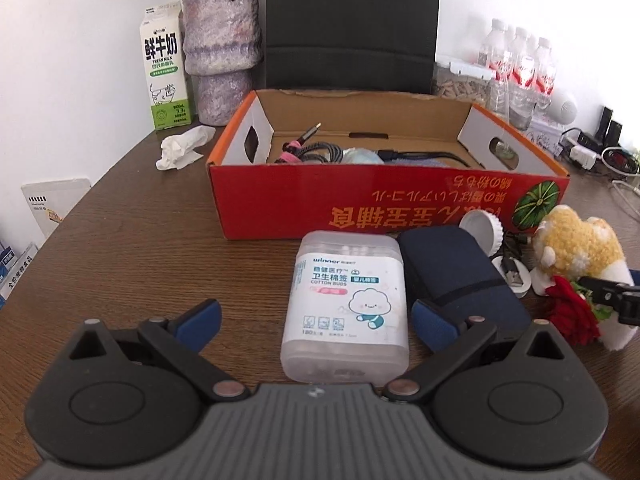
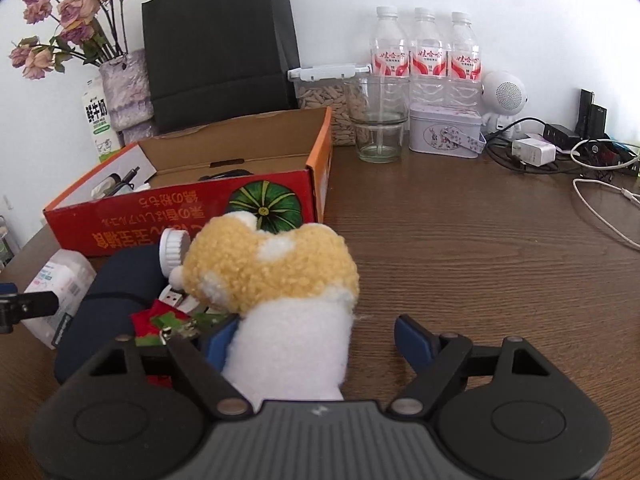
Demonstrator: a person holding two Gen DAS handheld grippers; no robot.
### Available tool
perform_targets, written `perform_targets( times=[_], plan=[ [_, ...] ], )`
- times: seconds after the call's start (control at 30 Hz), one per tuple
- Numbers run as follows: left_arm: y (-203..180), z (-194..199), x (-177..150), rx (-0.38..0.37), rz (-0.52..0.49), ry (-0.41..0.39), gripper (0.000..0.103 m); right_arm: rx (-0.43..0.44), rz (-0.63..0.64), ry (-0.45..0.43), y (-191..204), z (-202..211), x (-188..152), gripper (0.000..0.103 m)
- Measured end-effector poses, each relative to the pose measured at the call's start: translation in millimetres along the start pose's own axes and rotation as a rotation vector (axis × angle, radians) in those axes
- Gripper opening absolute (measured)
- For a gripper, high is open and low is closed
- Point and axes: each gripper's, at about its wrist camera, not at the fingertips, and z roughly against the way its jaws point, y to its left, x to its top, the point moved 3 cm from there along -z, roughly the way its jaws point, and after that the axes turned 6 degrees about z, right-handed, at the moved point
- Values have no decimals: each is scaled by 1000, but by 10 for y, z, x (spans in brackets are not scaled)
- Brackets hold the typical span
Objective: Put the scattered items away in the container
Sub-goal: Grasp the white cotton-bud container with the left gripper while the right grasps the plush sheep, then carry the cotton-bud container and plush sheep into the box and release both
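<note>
The clear cotton buds box [image 1: 344, 308] lies on the brown table between the wide-apart fingers of my left gripper [image 1: 314, 308], which is open and not touching it. A navy pouch [image 1: 460, 276] lies right of it, beside a white cap [image 1: 482, 228] and a USB plug [image 1: 512, 276]. My right gripper [image 2: 314, 328] is open around the white body of a yellow plush toy [image 2: 272, 264]; its left finger [image 2: 220, 336] is against the plush, while the right one stands apart. A red fabric flower [image 2: 154, 318] lies by the toy. The red cardboard box [image 1: 360, 204] behind holds cables [image 1: 312, 150].
A crumpled tissue [image 1: 184, 146], a milk carton [image 1: 166, 80] and a vase [image 1: 222, 52] stand at the back left. A black bag [image 2: 220, 40], water bottles [image 2: 426, 52], a glass [image 2: 378, 120], a tin [image 2: 444, 130] and chargers with cords [image 2: 568, 148] line the back right.
</note>
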Motion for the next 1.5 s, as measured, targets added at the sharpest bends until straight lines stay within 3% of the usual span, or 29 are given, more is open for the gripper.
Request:
perform_targets(
  times=[0.53, 0.73, 0.8, 0.9, 1.03, 1.5],
  plan=[
    [23, -293, 36, 11, 4, 68, 103, -5, 0, -26, 4, 11, -10, 78],
    [-22, -371, 39, 20, 0, 77, 103, 5, -14, -36, -17, 26, -9, 67],
    [-24, -365, 32, 23, 0, 66, 103, 8, -12, -37, -7, 28, -10, 55],
    [-14, -336, 16, 12, 6, 49, 95, -6, 4, -36, 21, 35, -15, 53],
    [-32, -264, 3, -2, -4, 9, 67, 1, 1, -38, 18, 45, -18, 51],
    [21, -82, -68, -48, 9, -22, 66, 0, -27, -89, -17, 154, -2, 49]
  ],
)
